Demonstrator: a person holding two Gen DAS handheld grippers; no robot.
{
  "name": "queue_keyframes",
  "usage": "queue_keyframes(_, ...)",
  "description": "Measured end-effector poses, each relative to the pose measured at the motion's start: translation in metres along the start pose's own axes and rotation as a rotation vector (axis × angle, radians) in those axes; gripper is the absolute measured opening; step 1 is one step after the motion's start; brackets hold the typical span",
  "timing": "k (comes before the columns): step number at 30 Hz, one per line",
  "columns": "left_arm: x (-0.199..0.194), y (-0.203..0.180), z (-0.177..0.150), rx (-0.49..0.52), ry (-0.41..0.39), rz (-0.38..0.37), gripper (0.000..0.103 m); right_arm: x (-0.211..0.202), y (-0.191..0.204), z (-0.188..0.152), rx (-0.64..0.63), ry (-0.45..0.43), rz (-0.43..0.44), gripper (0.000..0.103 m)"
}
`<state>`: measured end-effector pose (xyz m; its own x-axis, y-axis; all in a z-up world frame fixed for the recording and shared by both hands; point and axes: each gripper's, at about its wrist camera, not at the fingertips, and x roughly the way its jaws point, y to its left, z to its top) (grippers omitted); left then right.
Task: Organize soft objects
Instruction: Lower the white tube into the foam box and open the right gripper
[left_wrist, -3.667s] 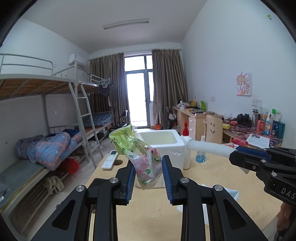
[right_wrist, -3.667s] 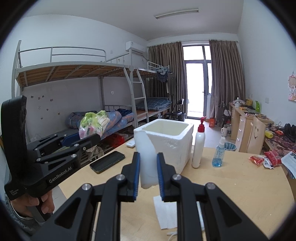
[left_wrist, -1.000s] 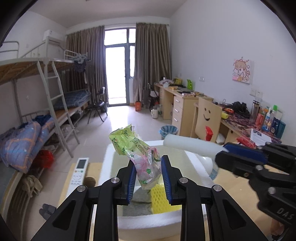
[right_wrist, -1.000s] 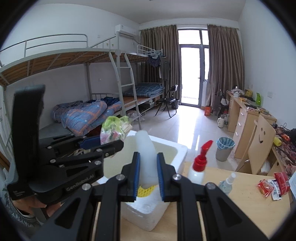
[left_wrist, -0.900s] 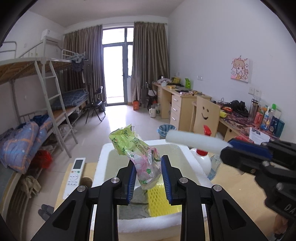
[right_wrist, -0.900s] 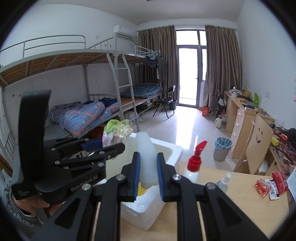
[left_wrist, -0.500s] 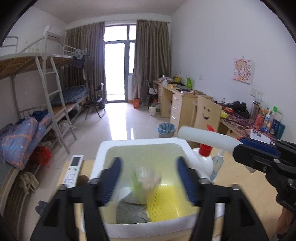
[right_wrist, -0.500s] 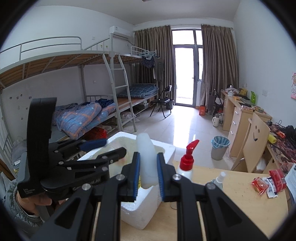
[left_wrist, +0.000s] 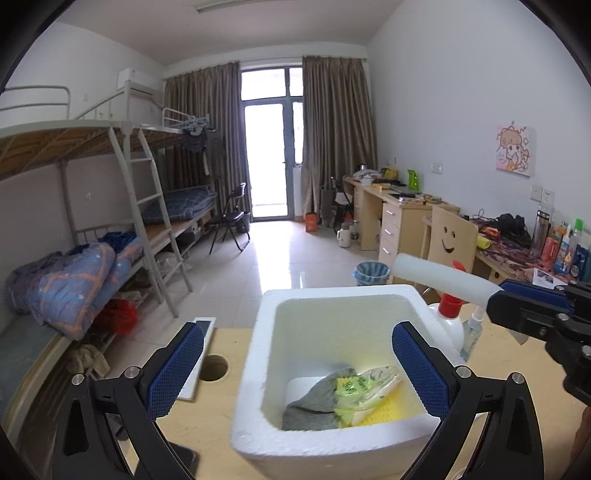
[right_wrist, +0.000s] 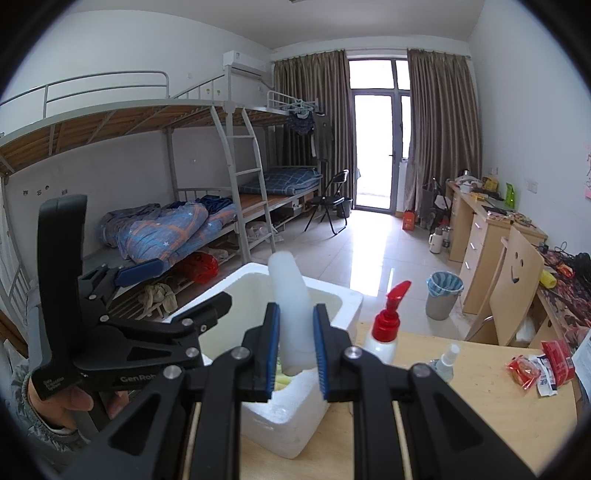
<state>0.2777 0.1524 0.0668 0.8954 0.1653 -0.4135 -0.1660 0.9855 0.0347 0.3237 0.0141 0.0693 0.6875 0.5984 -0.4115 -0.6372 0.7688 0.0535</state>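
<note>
A white foam box stands on the wooden table; it also shows in the right wrist view. Inside it lie a green plastic snack bag, a grey cloth and a yellow sponge. My left gripper is open and empty above the box. My right gripper is shut on a white foam roll, held over the box's right rim. The roll also shows in the left wrist view.
A red-capped pump bottle and a small clear spray bottle stand right of the box. A white remote and a cable hole are left of it. Red snack packets lie far right on the table.
My left gripper has opened and let go of the green snack bag, which now lies in the box. My right gripper still holds the foam roll.
</note>
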Motion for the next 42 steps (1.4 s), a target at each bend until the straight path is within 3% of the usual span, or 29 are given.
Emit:
queue_keyframes(23, -0.029, 0.051, -0.013, -0.04, -0.033, 0.148, 0.102, 0.036, 0.042, 0.008, -0.04, 0.041, 0.075, 0.021)
queue_keyframes(37, -0.032, 0.054, -0.017, -0.027, -0.031, 0.159, 0.102, 0.057, 0.039, 0.007, -0.016, 0.091, 0.058, 0.021)
queue_keyframes(39, -0.032, 0.054, -0.017, -0.027, -0.032, 0.157, 0.102, 0.059, 0.039, 0.008, -0.015, 0.103, 0.052, 0.028)
queue_keyframes(42, -0.032, 0.054, -0.017, -0.025, -0.031, 0.159, 0.102, 0.058, 0.039, 0.009, -0.01, 0.102, 0.03, 0.05)
